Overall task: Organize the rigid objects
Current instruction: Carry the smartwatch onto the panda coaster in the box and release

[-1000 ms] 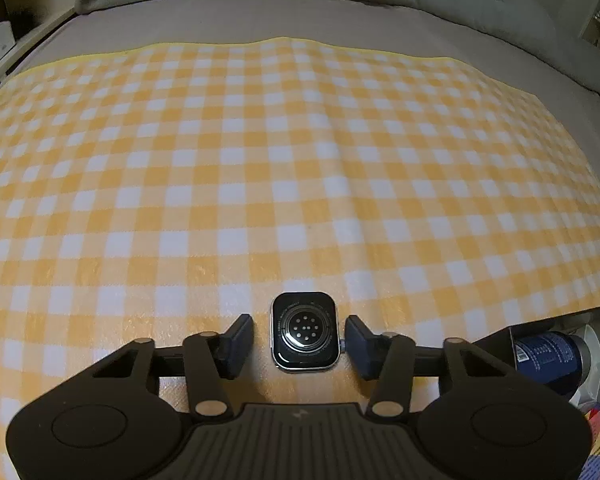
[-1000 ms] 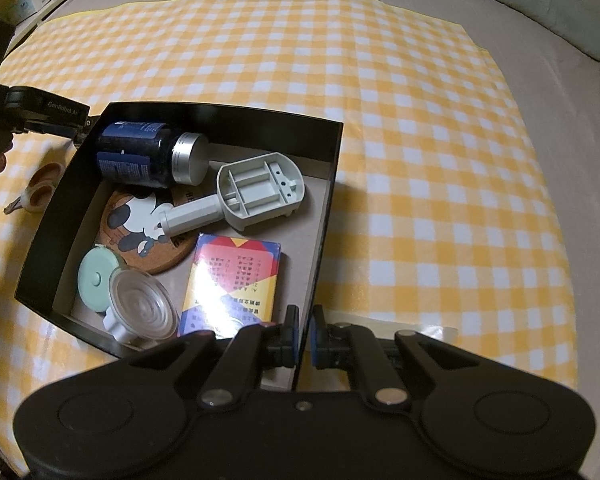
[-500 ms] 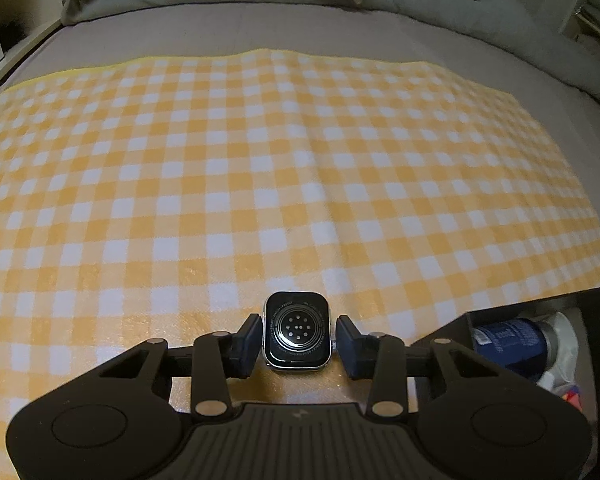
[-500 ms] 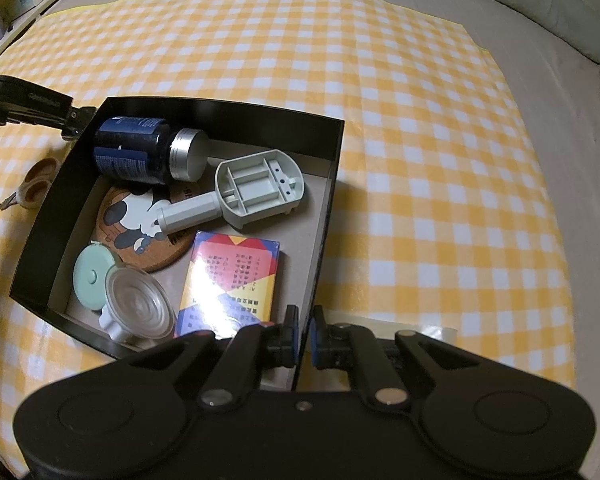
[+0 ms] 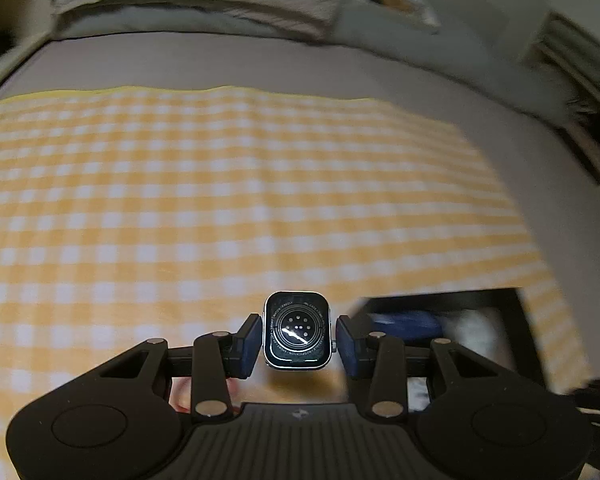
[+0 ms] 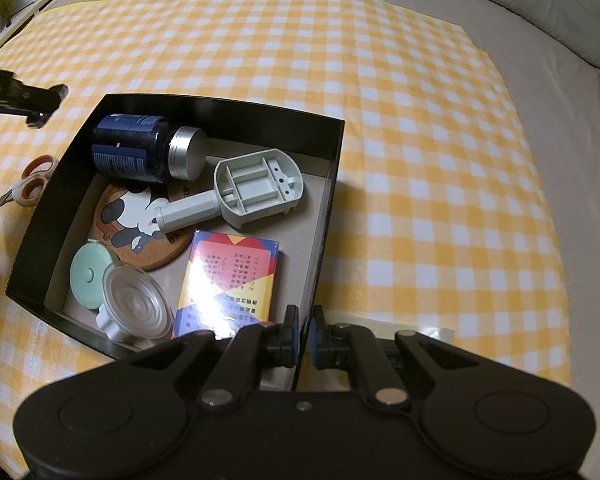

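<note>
At the bottom centre of the left wrist view, the left gripper (image 5: pixel 297 336) clamps a smartwatch body (image 5: pixel 297 331), back face showing, above the checked cloth (image 5: pixel 180 200). Low in the right view, the right gripper (image 6: pixel 303 334) pinches the black box (image 6: pixel 332 168) wall; scissors (image 6: pixel 30 180) lie left of it.

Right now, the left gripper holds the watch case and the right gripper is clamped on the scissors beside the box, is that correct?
Not quite: the right gripper is clamped on the wall of the black box, as the right wrist view shows. The scissors lie untouched on the cloth beside it. The left gripper does hold the watch case.
</note>
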### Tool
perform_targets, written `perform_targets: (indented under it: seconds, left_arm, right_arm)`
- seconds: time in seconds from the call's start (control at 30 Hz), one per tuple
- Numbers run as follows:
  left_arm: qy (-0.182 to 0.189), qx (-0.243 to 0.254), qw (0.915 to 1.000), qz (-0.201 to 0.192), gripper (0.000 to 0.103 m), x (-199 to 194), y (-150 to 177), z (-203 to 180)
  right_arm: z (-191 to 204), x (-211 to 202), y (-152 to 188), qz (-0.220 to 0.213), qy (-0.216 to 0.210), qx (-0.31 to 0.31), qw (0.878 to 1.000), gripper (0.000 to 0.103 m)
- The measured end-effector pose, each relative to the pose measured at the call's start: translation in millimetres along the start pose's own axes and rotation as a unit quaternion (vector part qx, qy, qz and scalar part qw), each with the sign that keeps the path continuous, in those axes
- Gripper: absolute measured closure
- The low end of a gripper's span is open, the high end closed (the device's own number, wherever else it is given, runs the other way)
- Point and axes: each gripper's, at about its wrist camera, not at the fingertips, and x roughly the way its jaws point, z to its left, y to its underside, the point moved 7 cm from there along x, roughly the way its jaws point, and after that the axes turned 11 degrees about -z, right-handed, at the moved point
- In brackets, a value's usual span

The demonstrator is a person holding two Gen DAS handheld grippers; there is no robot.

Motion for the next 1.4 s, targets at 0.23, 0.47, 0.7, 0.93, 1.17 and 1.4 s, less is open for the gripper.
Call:
perform_targets:
  seconds: [0.23, 0.47, 0.7, 0.93, 1.17, 1.4]
  left_arm:
    - [0.064, 0.017, 0.9977, 0.012, 0.061, -29.2, 17.8, -53.5]
    - [0.084, 0.062, 0.9935, 0.044, 0.061, -21.0, 46.7, -90.7]
    - [0.066, 0.109, 0.99, 0.061, 0.061, 2.3, 63.3, -97.5]
    - [0.06, 0.128, 0.9887, 0.052, 0.062, 8.6, 60.4, -99.9]
    - [0.066, 0.138, 0.9864, 0.06, 0.033, 4.6, 67.2, -100.2]
    - [0.074, 0.143, 0.9852, 0.06, 0.014, -5.0, 68.9, -102.8]
  right_arm:
    - [0.1, -0.2, -0.1, 0.0, 0.001, -0.001, 1.0, 0.097]
    - [0.1, -1.0, -0.6, 0.0, 0.001, -0.002, 1.0, 0.097]
    - [0.7, -1.3, -0.1, -0.001, 0.002, -0.002, 1.0, 0.097]
    - [0.4, -1.8, -0.3, -0.001, 0.001, -0.002, 1.0, 0.097]
    - [0.5, -2.0, -0.7, -0.001, 0.002, -0.003, 1.0, 0.097]
    - [1.5, -1.3, -0.2, -0.001, 0.002, -0.003, 1.0, 0.097]
